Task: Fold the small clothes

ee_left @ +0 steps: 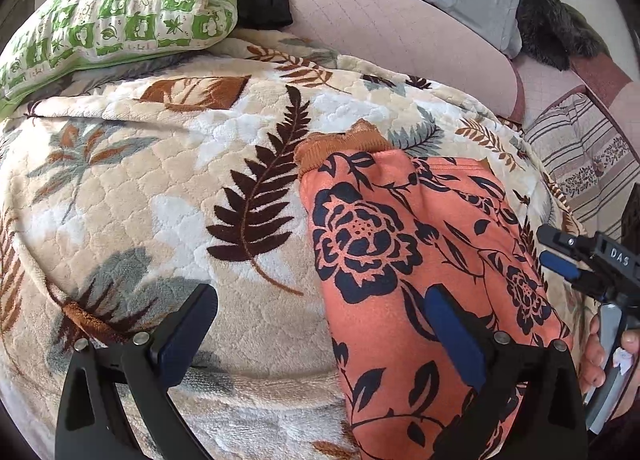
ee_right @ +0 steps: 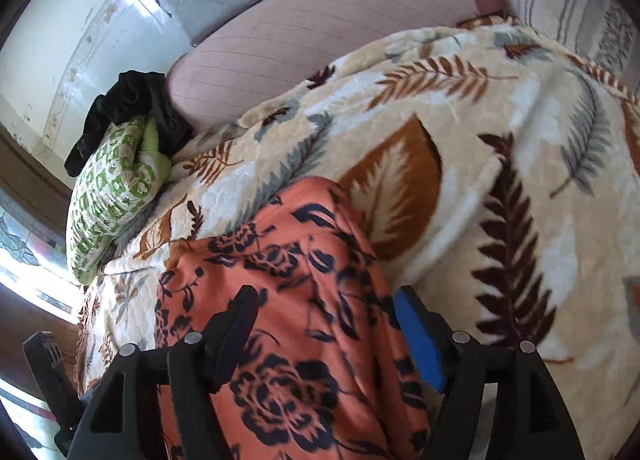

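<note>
Lying on a bed covered by a cream blanket [ee_left: 224, 180] printed with brown and grey leaves is a small orange garment [ee_left: 404, 260] with a dark navy flower pattern, seemingly already doubled into a long narrow strip. In the left wrist view its long axis runs from the near edge of the bed away toward a rust-coloured ribbed cuff [ee_left: 340, 144] at the far end, and the strip sits to the right of centre. The left tool [ee_left: 320, 324] is spread wide and grips nothing: its left finger hangs over bare blanket, its right finger over the garment's near left part, so the cloth edge falls between the two. The right tool [ee_right: 324, 324] is also spread, with the garment's near end directly below and between its fingers; no pad visibly presses the cloth. The right wrist view is slightly blurred, so the exact height above the fabric cannot be told. In the left view the right tool shows at the far right edge, beside the garment's right side, with a hand on its handle. A green patterned pillow [ee_left: 120, 16] lies well apart at the far left. Judged from this, the right tool is better centred over the near end, and a next fold would likely carry that end along the long axis toward the cuff.
</note>
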### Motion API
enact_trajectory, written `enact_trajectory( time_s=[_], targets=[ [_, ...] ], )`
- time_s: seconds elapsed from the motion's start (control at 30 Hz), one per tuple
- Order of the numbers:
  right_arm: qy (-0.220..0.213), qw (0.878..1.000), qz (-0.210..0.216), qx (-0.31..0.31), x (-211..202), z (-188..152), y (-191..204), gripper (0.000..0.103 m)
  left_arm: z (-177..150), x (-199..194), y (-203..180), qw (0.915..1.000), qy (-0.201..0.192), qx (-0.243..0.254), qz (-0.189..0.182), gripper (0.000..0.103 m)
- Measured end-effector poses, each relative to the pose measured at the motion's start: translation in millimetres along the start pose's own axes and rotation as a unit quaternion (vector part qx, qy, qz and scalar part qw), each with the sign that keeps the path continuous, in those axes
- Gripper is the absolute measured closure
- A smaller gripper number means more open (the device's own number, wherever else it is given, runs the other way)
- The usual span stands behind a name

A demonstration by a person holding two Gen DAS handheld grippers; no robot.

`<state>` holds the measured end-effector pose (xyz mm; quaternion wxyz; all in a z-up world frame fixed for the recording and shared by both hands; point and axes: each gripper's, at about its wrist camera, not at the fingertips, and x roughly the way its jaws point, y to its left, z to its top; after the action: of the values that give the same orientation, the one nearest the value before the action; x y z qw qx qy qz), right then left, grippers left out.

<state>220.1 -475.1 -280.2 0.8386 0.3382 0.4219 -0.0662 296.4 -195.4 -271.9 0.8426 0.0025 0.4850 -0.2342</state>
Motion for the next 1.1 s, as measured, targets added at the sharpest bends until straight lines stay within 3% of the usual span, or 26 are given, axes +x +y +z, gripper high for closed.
enact_trajectory(
  time_s=[0.1,0.23,0.37,0.53,1.1],
  targets=[
    [0.016,1.000,0.007,0.016,5,-8,-22,0.027,-1,5,-5,0.9991,0.016,0.010,-0.038,0.000],
    [0.045,0.995,0.067,0.052,22,-7,-41,0.027,-4,9,-16,0.9958,0.029,0.029,-0.082,0.000],
    [0.054,0.991,0.098,0.078,25,-6,-53,0.027,-7,15,-24,0.9948,0.033,0.054,-0.079,0.000],
    [0.061,0.986,0.128,0.082,21,-2,-61,0.026,-7,20,-23,0.9921,0.047,0.047,-0.106,0.000],
    [0.098,0.969,0.198,0.108,33,-3,-95,0.017,-8,24,-32,0.9926,0.042,0.068,-0.091,0.000]
  ],
)
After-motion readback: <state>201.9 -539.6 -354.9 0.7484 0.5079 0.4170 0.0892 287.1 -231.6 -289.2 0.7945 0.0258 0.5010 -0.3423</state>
